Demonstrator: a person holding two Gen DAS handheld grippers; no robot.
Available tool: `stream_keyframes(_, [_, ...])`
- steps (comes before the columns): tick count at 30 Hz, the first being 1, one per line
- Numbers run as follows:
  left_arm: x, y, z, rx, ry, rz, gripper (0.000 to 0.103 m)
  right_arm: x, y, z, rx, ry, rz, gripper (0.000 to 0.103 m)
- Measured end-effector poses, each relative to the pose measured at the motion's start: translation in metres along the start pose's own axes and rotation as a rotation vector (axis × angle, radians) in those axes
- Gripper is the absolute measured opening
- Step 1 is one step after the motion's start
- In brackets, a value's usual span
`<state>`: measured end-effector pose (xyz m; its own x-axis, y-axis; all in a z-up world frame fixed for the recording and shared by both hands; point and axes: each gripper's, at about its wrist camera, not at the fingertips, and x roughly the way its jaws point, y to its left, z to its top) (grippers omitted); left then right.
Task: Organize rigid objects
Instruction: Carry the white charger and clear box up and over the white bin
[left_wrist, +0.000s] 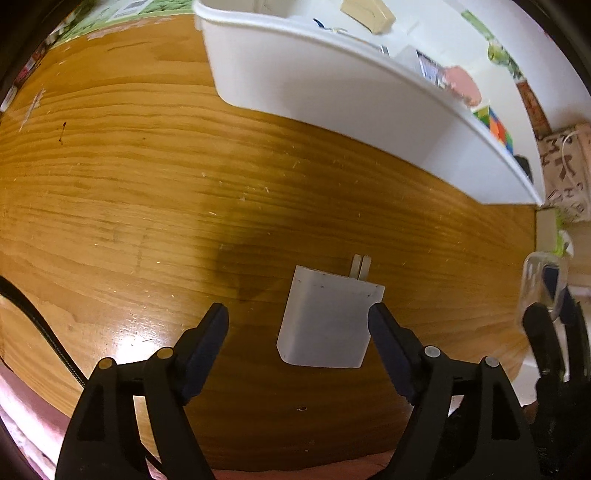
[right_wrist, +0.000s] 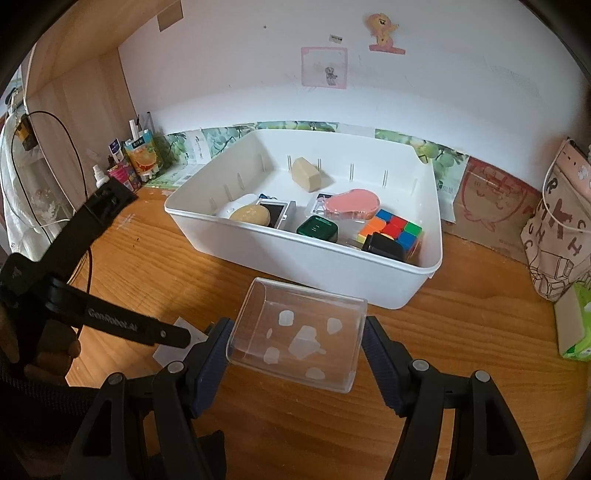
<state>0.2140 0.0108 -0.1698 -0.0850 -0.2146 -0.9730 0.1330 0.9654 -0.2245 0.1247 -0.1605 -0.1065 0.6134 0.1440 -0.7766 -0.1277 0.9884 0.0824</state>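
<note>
Left gripper (left_wrist: 298, 321) jaws wide, straddling white charger (left_wrist: 325, 325); right gripper (right_wrist: 297, 339) jaws apparently gripping clear box (right_wrist: 299, 332).

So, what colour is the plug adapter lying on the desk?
White, with pale metal prongs. The plug adapter shows best in the left wrist view, lying on the wooden desk.

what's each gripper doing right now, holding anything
left gripper: open, white charger lying loose between its fingers.
right gripper: closed on the clear plastic box.
</note>
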Motion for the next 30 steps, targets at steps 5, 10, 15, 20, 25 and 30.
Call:
stream_keyframes(5, [0.009, -0.016, 0.003, 0.035, 0.018, 0.015, 0.082, 0.003, -0.001, -0.001, 0.007, 0.009, 0.008, 0.07])
stream_keyframes(10, [0.018, -0.027, 0.005, 0.07, 0.049, 0.038, 0.082, 0.003, -0.003, -0.001, 0.012, 0.009, 0.013, 0.07])
stream_keyframes(15, [0.027, -0.039, 0.006, 0.101, 0.075, 0.058, 0.075, 0.005, -0.006, -0.002, 0.021, 0.013, 0.021, 0.07])
stream_keyframes(20, [0.031, -0.05, 0.007, 0.109, 0.08, 0.066, 0.064, 0.01, -0.01, -0.004, 0.033, 0.033, 0.028, 0.07])
stream_keyframes(25, [0.031, -0.053, 0.005, 0.093, 0.069, 0.053, 0.062, 0.022, -0.013, -0.009, 0.039, 0.102, 0.042, 0.07])
stream_keyframes(30, [0.028, -0.044, -0.011, 0.068, 0.064, 0.05, 0.062, 0.035, -0.013, -0.017, 0.043, 0.186, 0.063, 0.072])
